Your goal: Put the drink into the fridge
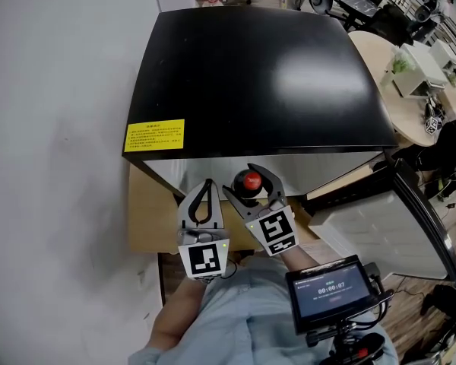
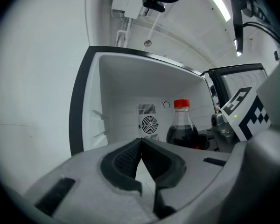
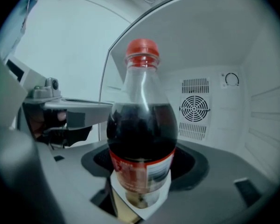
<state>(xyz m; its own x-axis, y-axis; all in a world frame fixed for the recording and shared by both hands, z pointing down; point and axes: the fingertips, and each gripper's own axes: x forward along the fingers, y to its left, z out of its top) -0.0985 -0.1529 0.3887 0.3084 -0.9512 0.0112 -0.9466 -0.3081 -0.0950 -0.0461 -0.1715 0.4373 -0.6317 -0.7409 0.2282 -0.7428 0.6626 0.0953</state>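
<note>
The drink is a cola bottle (image 3: 142, 125) with a red cap (image 1: 251, 180) and a red label. My right gripper (image 3: 142, 169) is shut on its lower body and holds it upright in front of the open fridge (image 1: 258, 74), a low black cabinet with a white inside (image 2: 126, 87). A round fan grille (image 3: 194, 107) shows on the fridge's back wall. My left gripper (image 2: 141, 141) is shut with nothing in it, just left of the bottle (image 2: 182, 129). In the head view the left gripper (image 1: 207, 182) and the right gripper (image 1: 252, 184) sit side by side at the fridge's front edge.
The fridge door (image 1: 380, 219) stands swung open to the right. A yellow sticker (image 1: 155, 135) marks the fridge top's front left corner. A white wall runs along the left. A curved desk (image 1: 410, 74) stands at the right, and a small screen (image 1: 332, 289) sits near my body.
</note>
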